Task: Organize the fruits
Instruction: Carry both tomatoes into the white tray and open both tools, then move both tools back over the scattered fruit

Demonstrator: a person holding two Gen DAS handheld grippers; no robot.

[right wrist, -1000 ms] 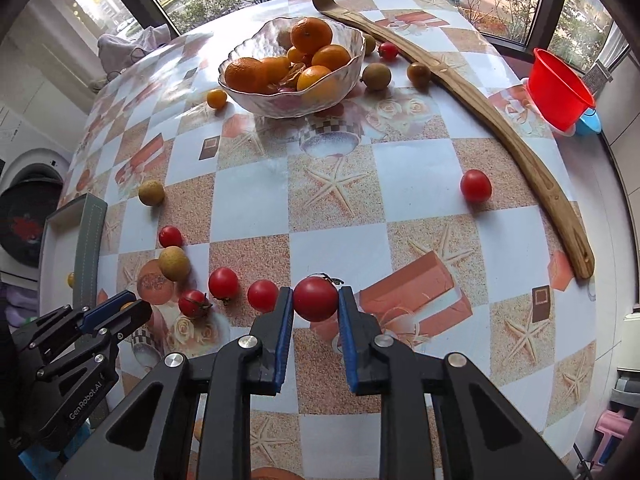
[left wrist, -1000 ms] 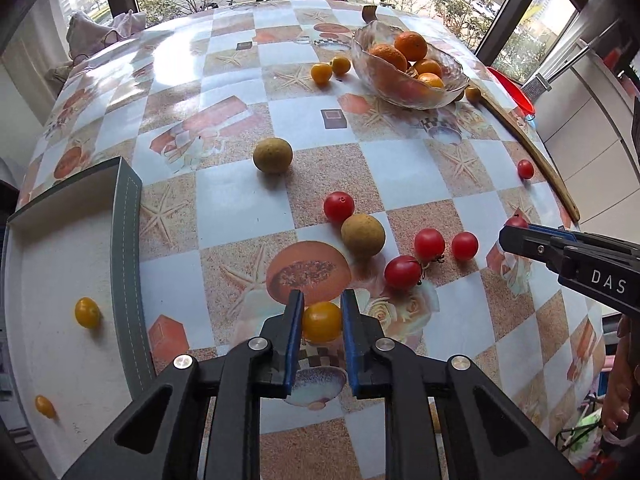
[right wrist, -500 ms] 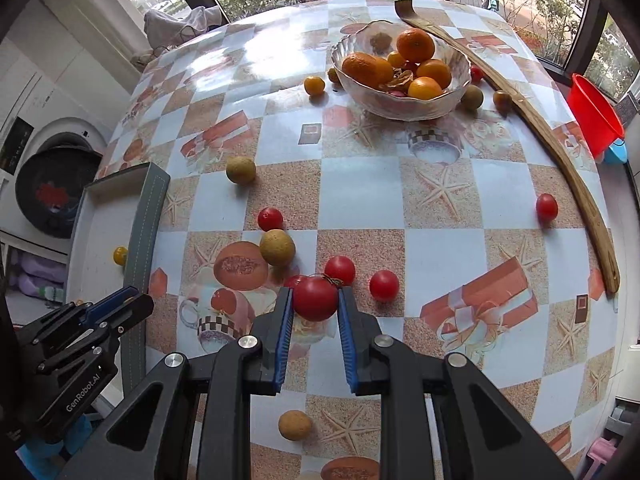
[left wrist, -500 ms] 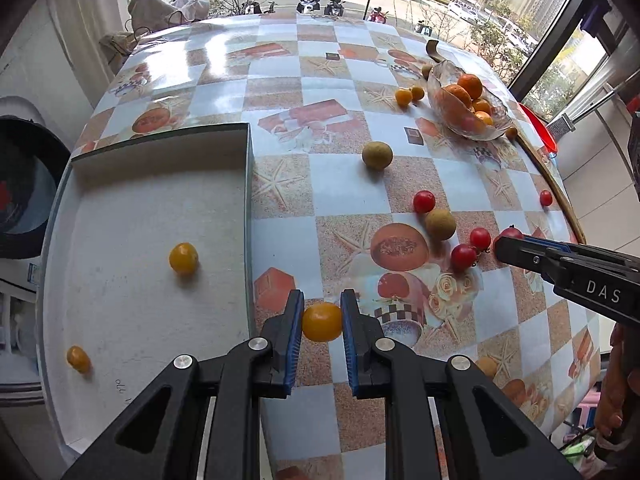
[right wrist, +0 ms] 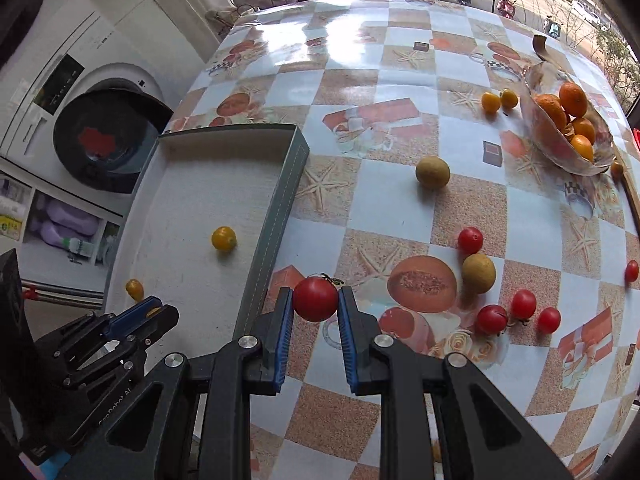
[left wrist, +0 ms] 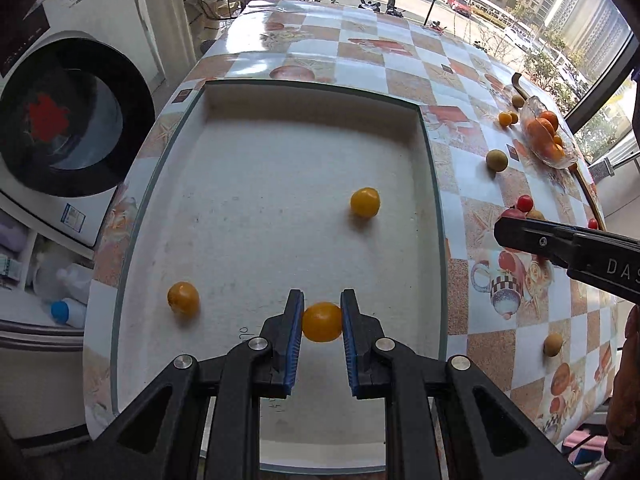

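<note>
White letters "DAS" stand on the right gripper (left wrist: 520, 236); the left gripper's (right wrist: 154, 314) black body reads partly "Robot AI". Nothing else legible.

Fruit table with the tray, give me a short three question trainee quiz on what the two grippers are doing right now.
1. True or false: the left gripper has its jaws shut on a yellow tomato.
2. How many yellow tomatoes lie loose in the white tray?
3. The right gripper holds a red tomato over: A) the glass bowl, B) the tablecloth beside the tray, C) the floor.

Key: 1 true; 2 two; 3 B.
</note>
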